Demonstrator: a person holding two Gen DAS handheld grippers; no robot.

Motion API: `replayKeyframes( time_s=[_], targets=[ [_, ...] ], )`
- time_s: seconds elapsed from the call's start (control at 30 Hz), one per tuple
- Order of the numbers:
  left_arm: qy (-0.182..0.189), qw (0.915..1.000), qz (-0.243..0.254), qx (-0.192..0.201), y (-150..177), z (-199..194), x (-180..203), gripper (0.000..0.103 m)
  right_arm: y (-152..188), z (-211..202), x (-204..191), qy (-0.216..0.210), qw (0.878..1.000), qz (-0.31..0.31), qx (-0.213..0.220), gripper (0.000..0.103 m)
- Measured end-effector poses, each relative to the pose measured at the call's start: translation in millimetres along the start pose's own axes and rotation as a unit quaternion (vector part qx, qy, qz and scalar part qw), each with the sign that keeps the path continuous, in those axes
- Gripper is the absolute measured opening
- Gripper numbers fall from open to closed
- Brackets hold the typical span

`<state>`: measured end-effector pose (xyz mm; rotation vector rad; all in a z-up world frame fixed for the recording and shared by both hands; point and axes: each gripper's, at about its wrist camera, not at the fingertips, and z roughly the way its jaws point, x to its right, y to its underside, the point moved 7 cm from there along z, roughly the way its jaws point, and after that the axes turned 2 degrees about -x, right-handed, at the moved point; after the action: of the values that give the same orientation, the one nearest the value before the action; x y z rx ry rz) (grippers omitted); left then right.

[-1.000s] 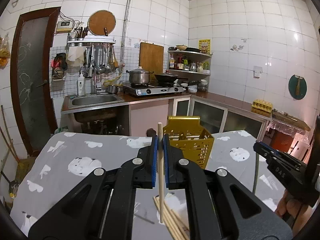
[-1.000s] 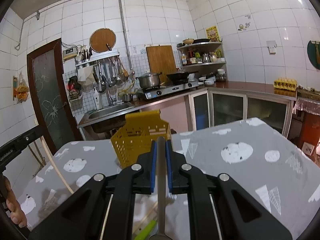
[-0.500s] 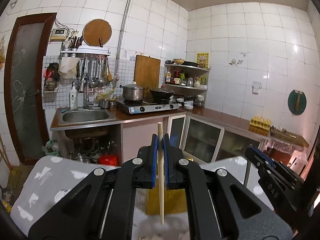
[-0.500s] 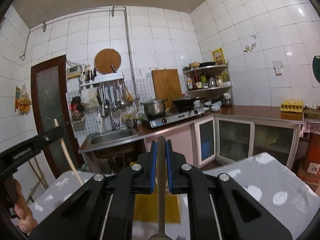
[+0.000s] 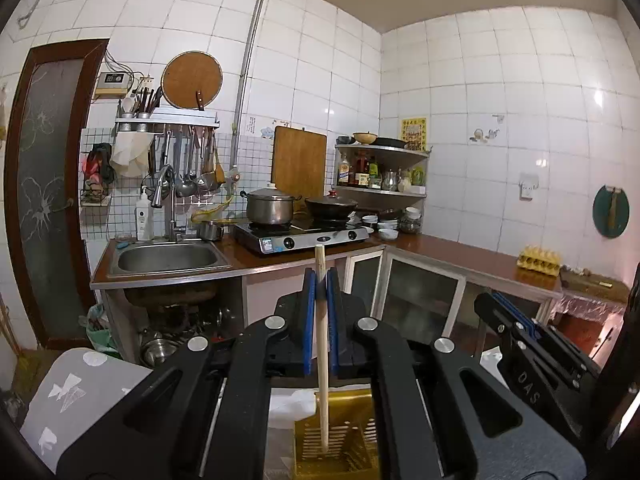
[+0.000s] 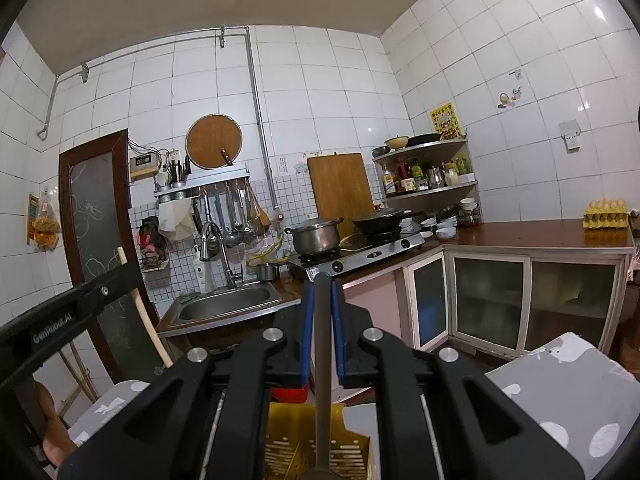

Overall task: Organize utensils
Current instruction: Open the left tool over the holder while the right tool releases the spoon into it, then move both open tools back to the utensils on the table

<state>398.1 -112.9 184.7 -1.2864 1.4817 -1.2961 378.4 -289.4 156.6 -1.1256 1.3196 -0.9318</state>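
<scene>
The left gripper [image 5: 320, 284] pinches a pale wooden chopstick [image 5: 322, 356] upright, its lower tip over the perforated yellow basket [image 5: 340, 440]; the right gripper [image 6: 320, 292] clamps a grey metal handle [image 6: 322, 380] above it

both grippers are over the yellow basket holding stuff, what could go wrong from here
1. The wooden chopstick is pinched near its top, and its long free end may swing and catch the wall of the yellow utensil basket rather than drop in.
2. The right gripper holds a grey metal utensil handle over the same basket; lowering both at once risks the grippers colliding, since the left gripper sits close.
</scene>
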Motion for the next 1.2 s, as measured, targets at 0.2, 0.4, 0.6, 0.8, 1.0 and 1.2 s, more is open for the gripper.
replayKeyframes(
  time_s=[0.2, 0.4, 0.6, 0.8, 1.0, 1.2],
  targets=[
    [-0.001, 0.9995, -0.005, -0.030, 32.1, 29.4, -10.3, 0.004, 17.0, 28.6, 6.1, -0.011, 1.000, 0.007, -0.006, 0.009],
    [-0.012, 0.9974, 0.002, -0.071, 75.5, 50.5, -17.6, 0.005, 53.1, 41.1, 15.1, -0.005, 0.999, -0.002, -0.038, 0.009],
    [-0.021, 0.9962, 0.002, -0.084, 83.0, 34.7, -22.1, 0.011, 65.2, 30.9, 22.4, 0.014, 0.996, -0.010, -0.083, 0.040],
    [-0.050, 0.9973, 0.003, -0.054, 54.1, -21.1, -30.0, 0.063, 51.5, -20.2, 33.5, 0.046, 0.994, 0.010, -0.102, 0.069],
    [-0.069, 0.9967, 0.007, -0.043, 33.9, -93.1, -39.7, 0.094, 47.3, -86.5, 33.4, 0.055, 0.991, 0.020, -0.124, 0.069],
    [-0.089, 0.9940, 0.020, -0.059, 50.4, -145.2, -49.4, 0.098, 69.7, -137.6, 34.3, 0.080, 0.985, 0.025, -0.154, 0.069]
  ],
)
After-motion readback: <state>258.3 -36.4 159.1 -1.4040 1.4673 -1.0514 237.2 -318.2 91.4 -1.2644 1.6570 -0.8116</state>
